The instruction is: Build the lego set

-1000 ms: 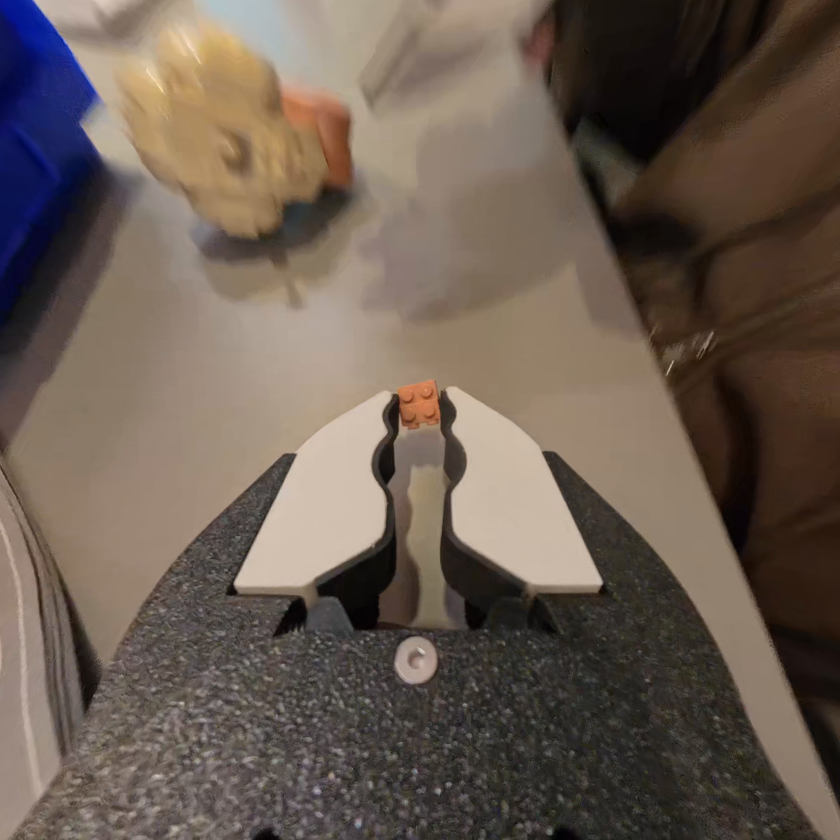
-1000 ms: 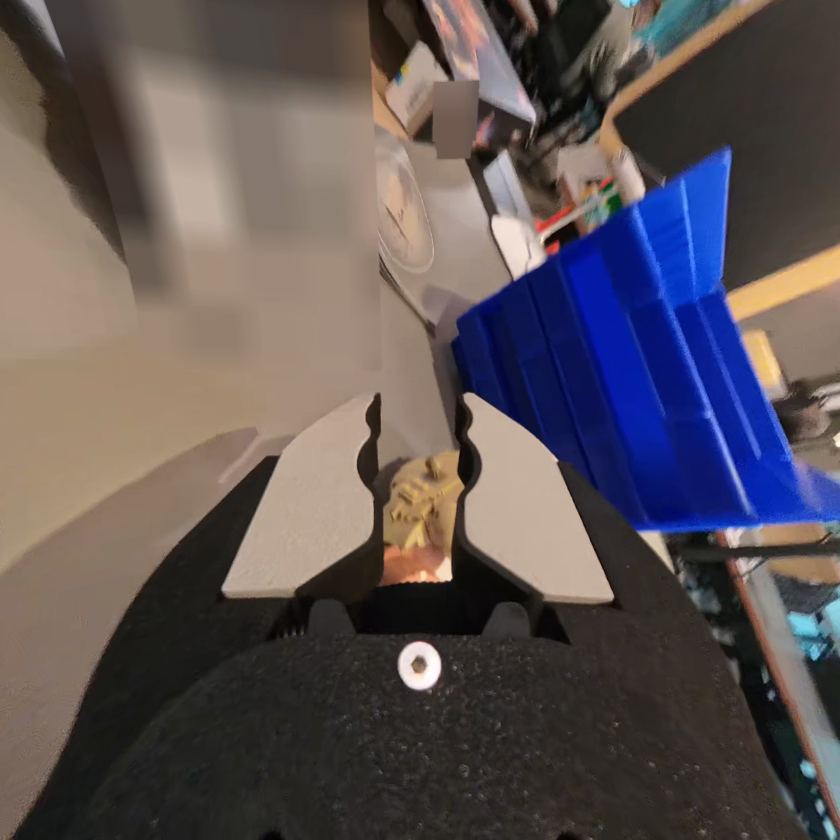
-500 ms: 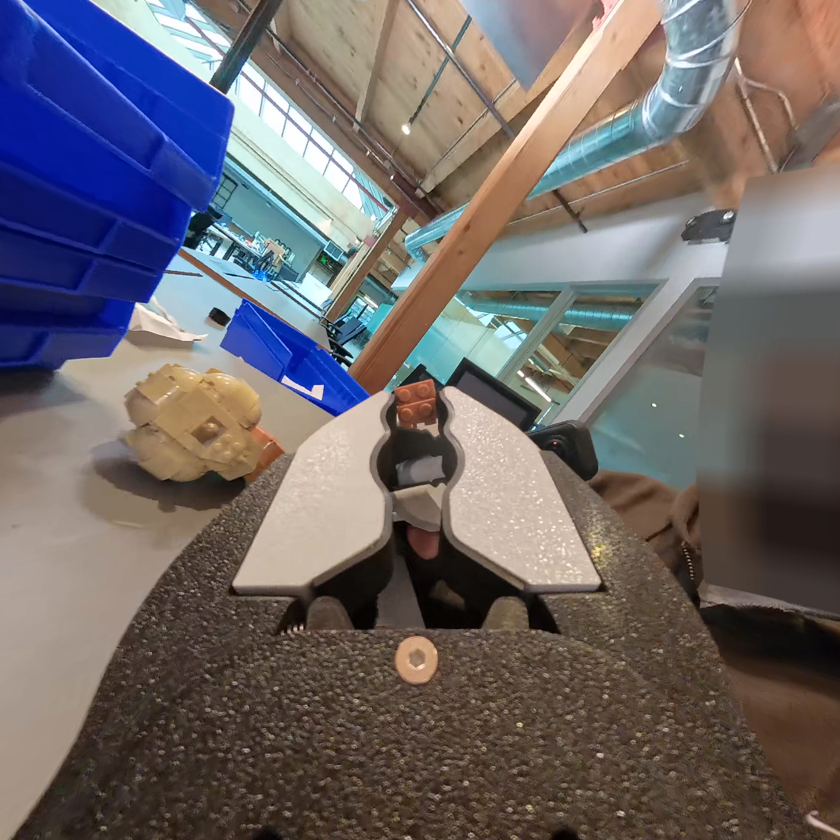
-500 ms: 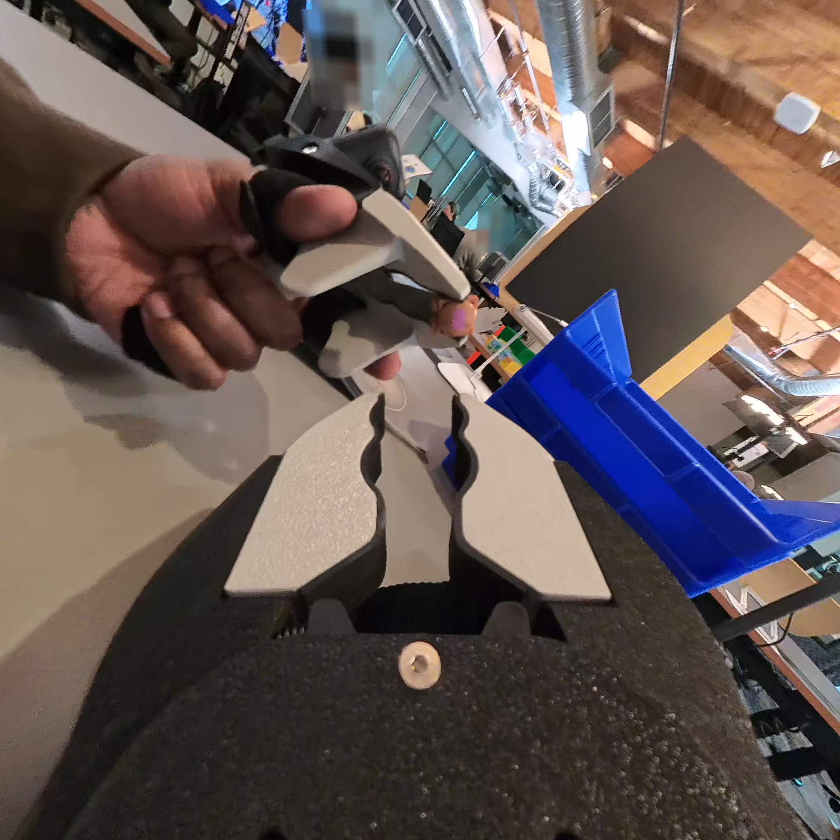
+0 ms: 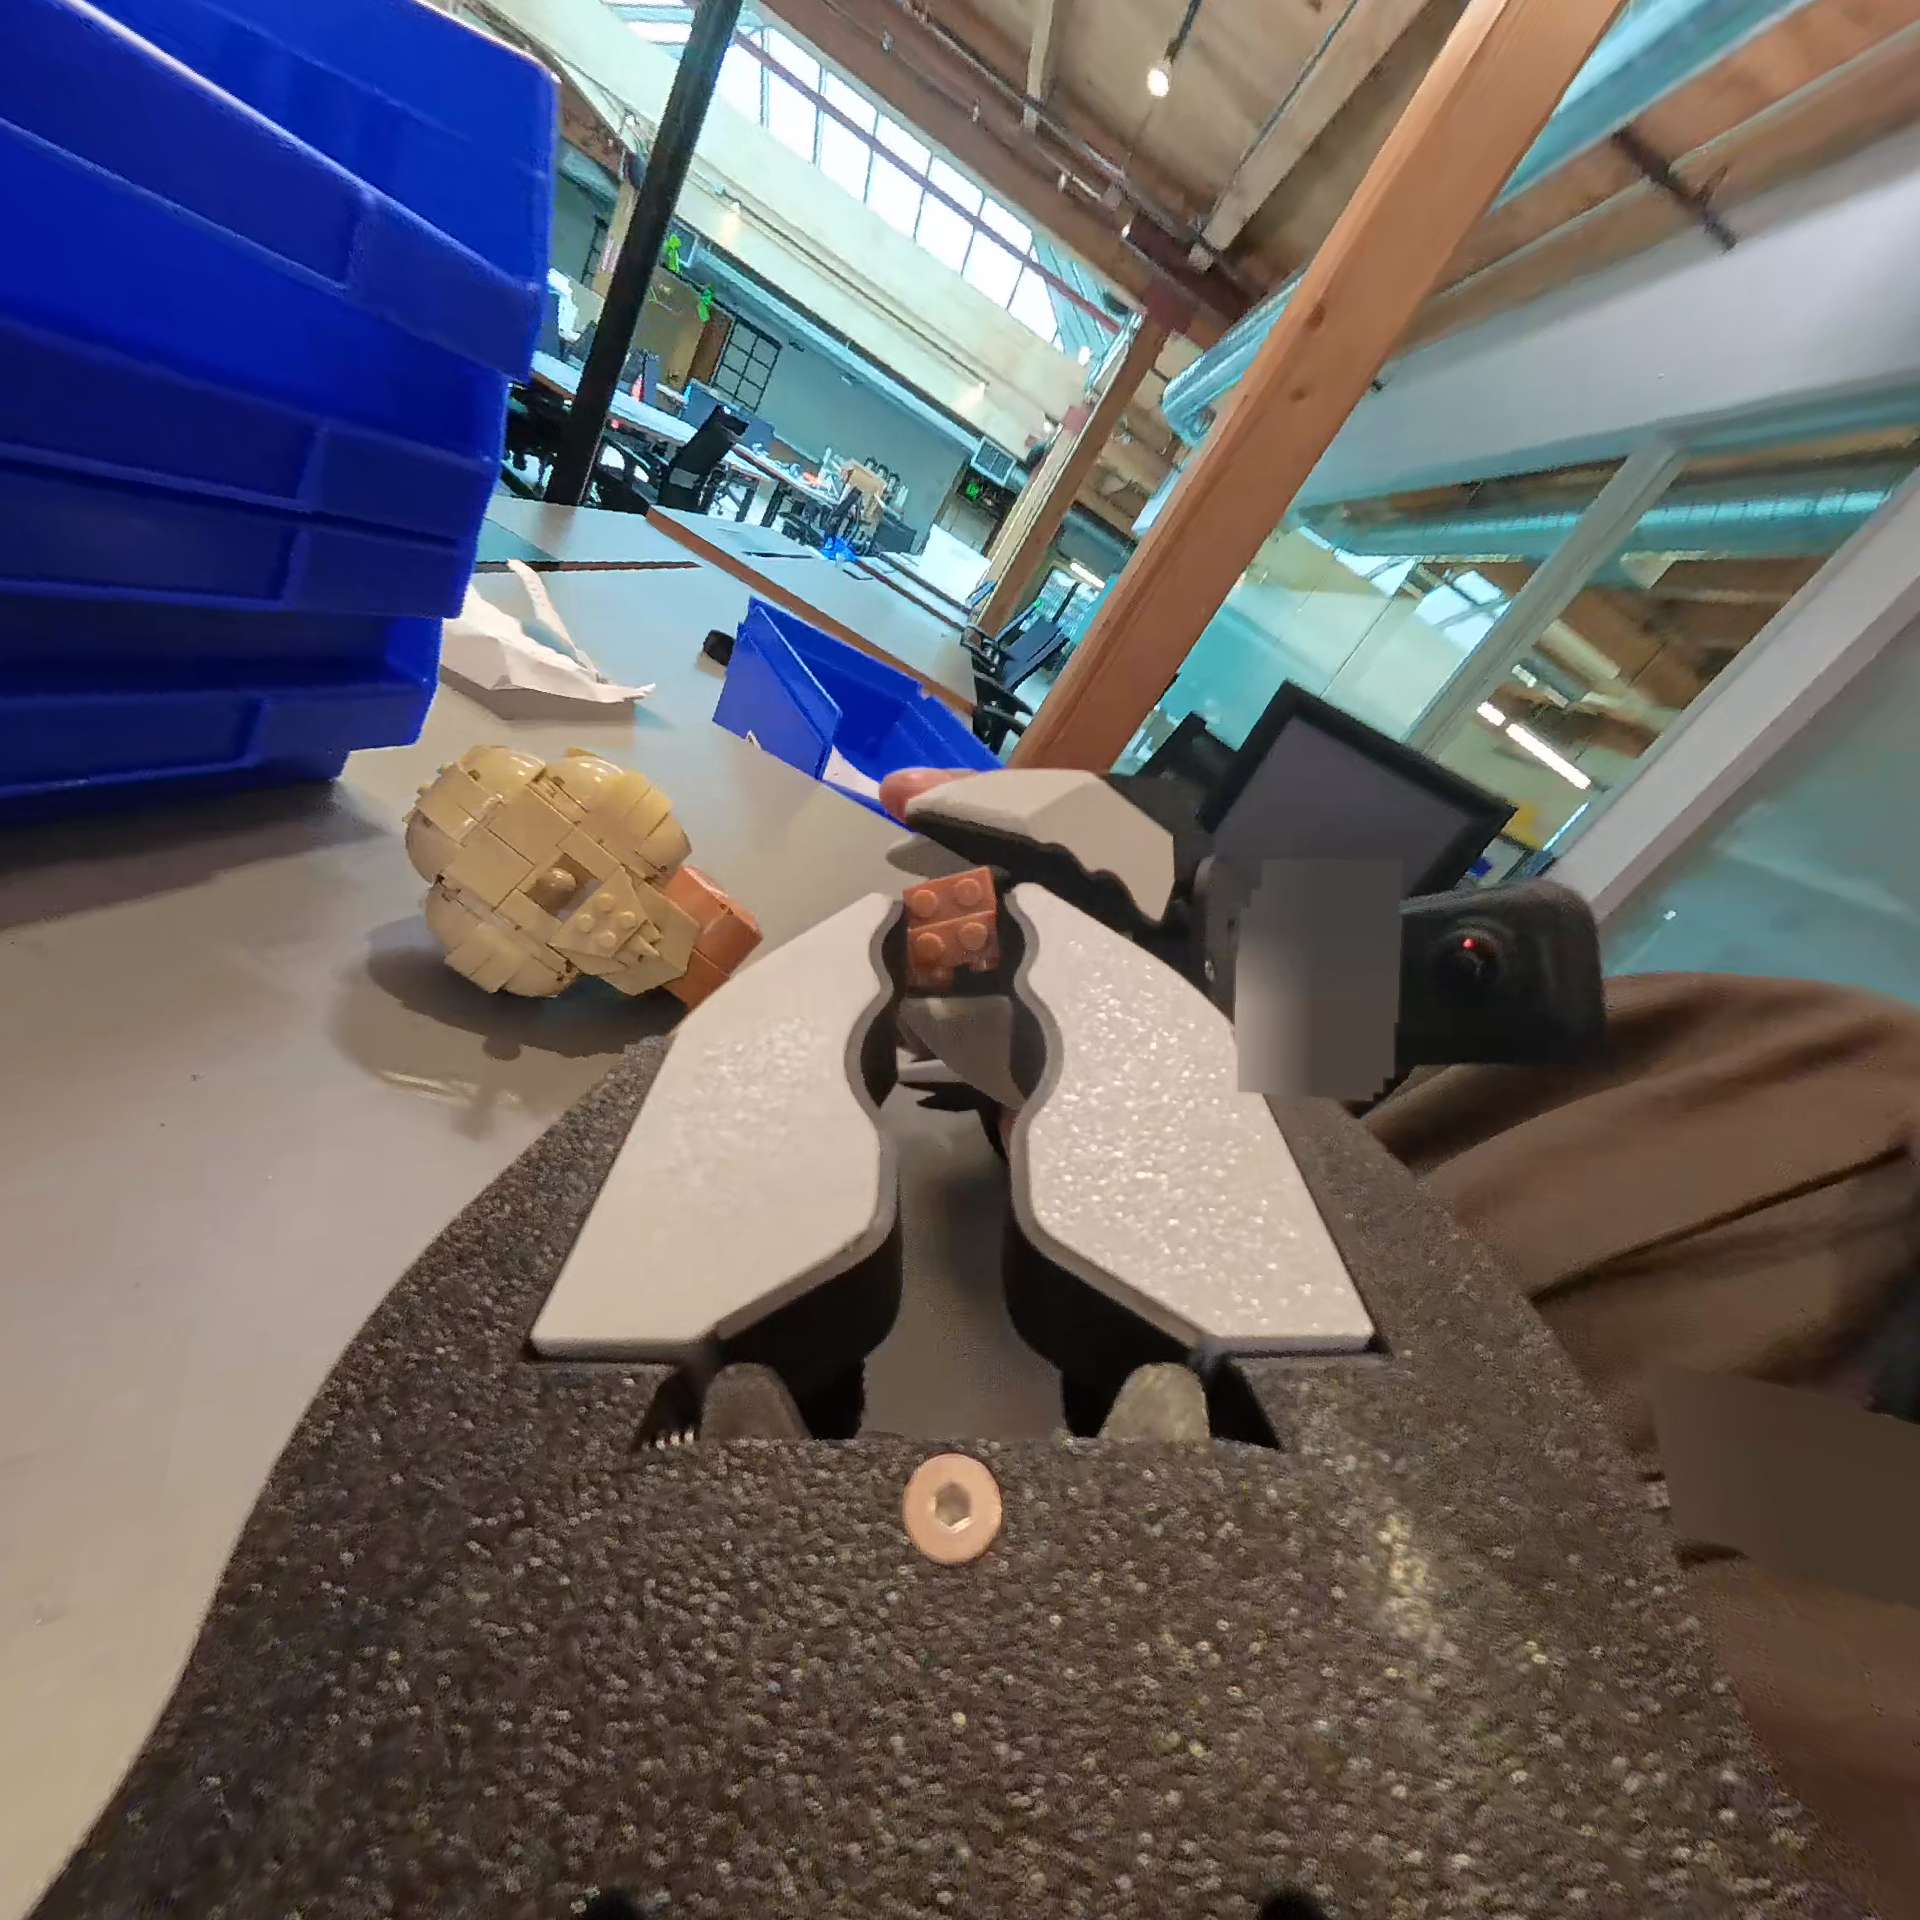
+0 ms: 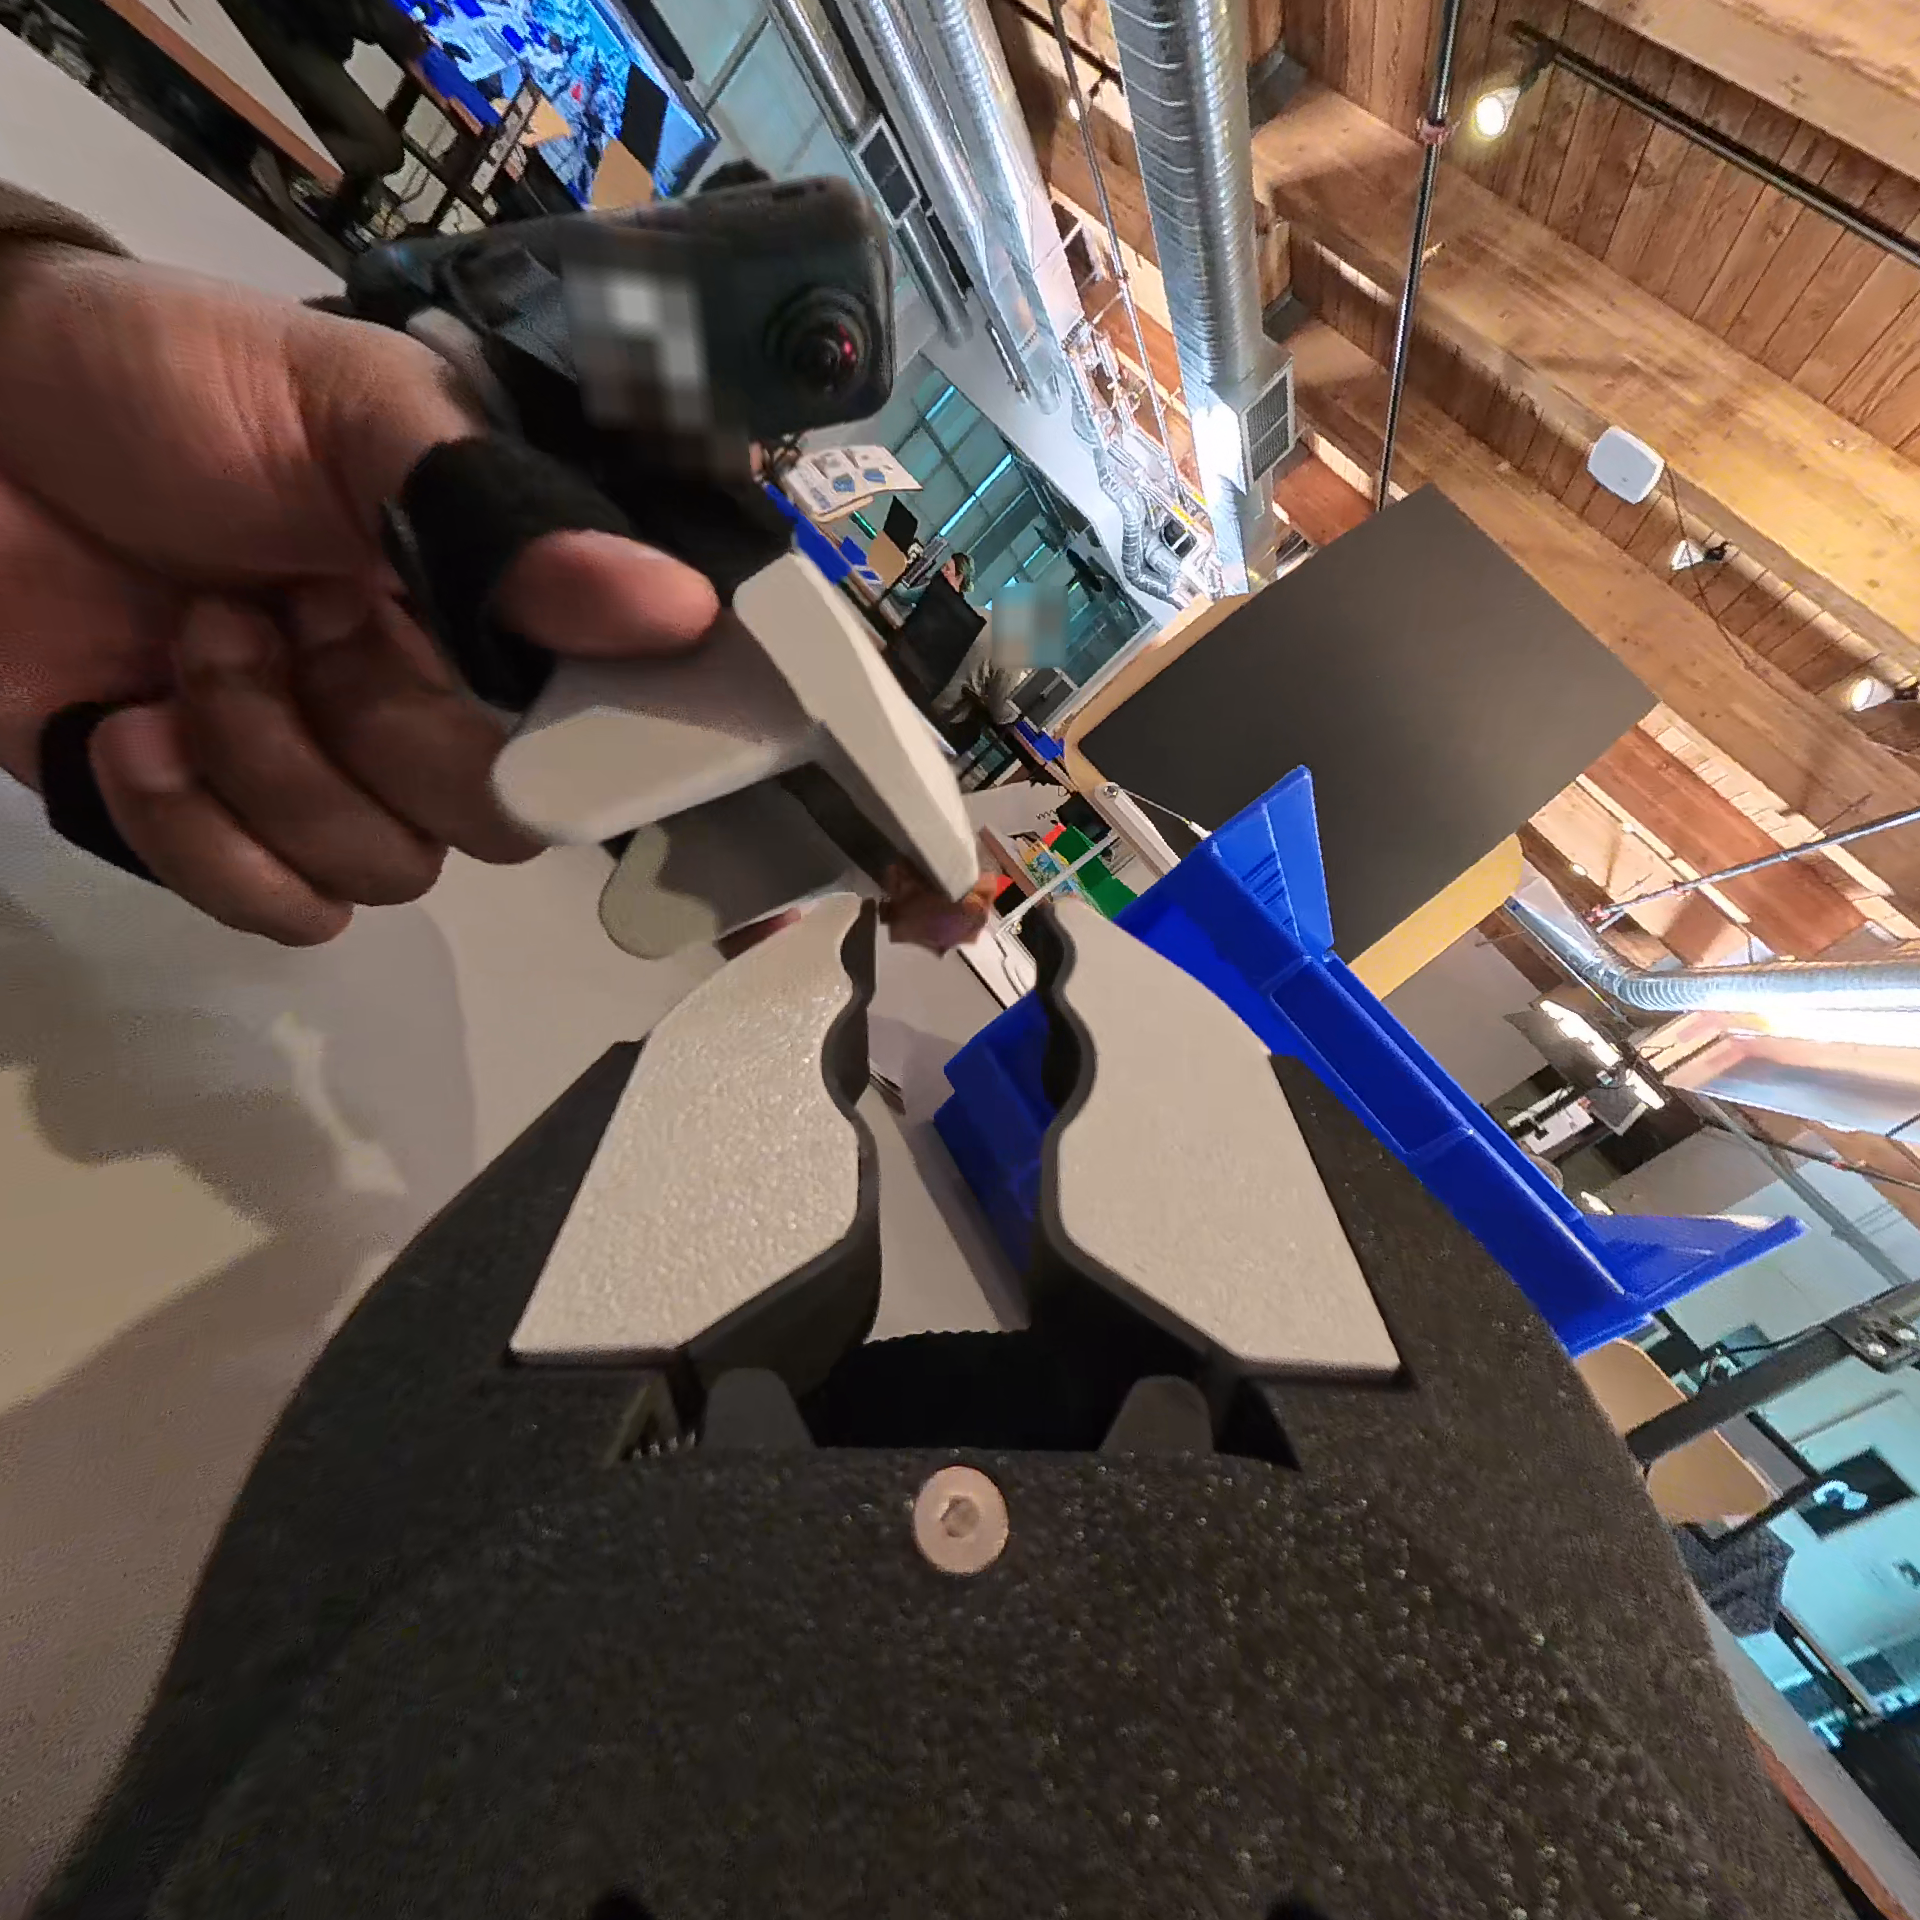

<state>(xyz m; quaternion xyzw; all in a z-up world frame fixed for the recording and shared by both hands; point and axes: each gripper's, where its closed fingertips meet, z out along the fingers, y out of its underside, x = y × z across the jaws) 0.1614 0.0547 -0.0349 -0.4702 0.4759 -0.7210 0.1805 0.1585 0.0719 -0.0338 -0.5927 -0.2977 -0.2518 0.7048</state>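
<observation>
While left gripper [image 5: 951,935] clamps orange brick [image 5: 953,925], right gripper [image 6: 956,920] gapes empty just opposite; tan model [image 5: 551,883] lies left on tabletop [image 5: 208,1091], brick unattached.

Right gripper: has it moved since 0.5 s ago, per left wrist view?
Yes. The right gripper has closed in over the brown brick, now in front of the blue bin.
</observation>
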